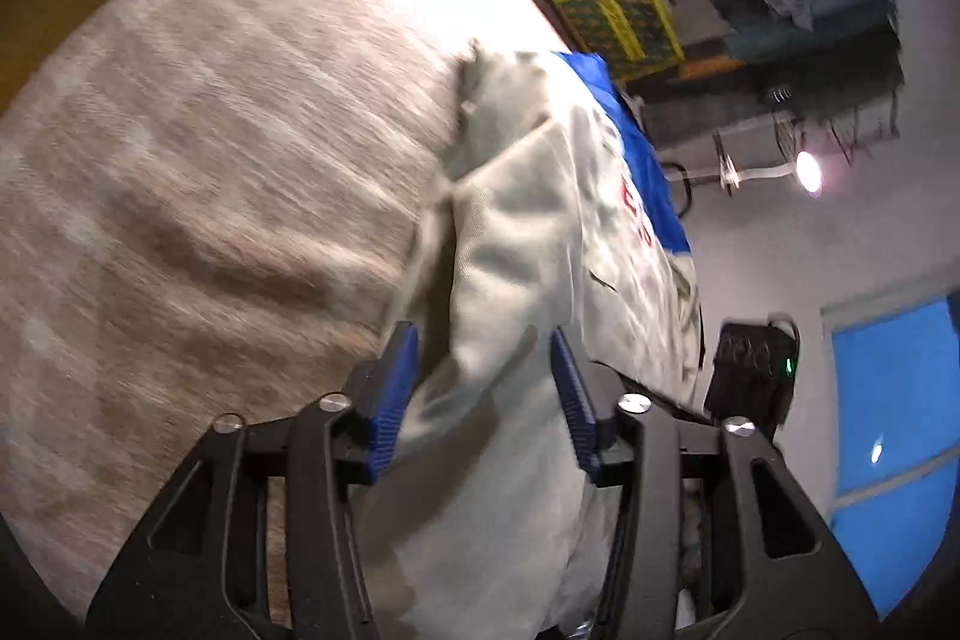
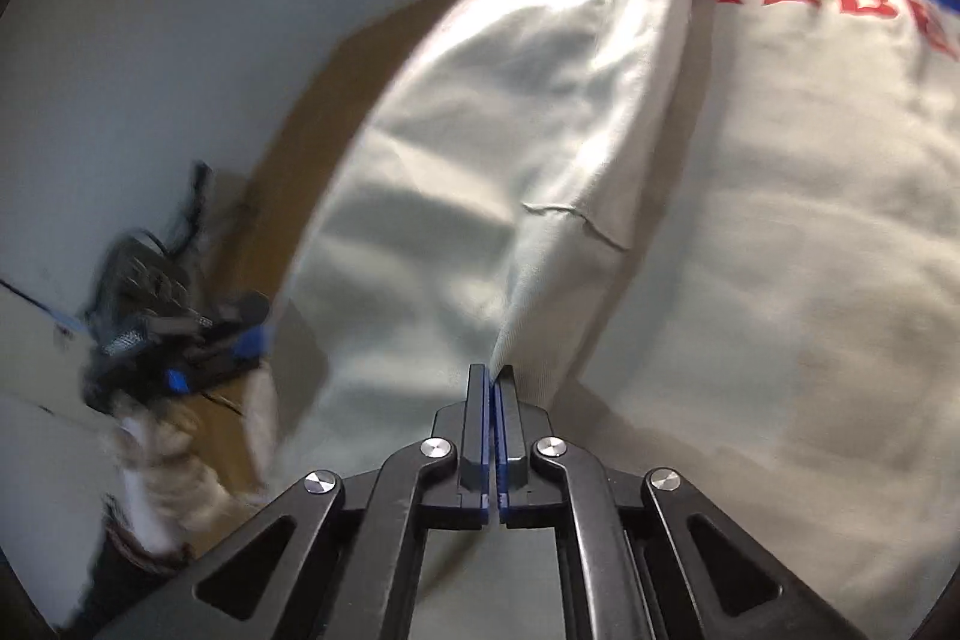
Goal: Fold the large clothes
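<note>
Right gripper (image 2: 493, 375) pinches a thin fold of jacket (image 2: 690, 220), lifted above tabletop (image 1: 210, 160). Left gripper (image 1: 483, 340) fingers spread, cloth between, ungripped. Risk: fold slipping free, cloth sagging.

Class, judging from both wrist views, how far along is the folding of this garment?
Done: no finished fold shows. In hand: the right tool is shut on a ridge of the pale grey garment with blue trim and red lettering; the left tool gapes around cloth. Left: all folds, flattening on the beige woven surface.
</note>
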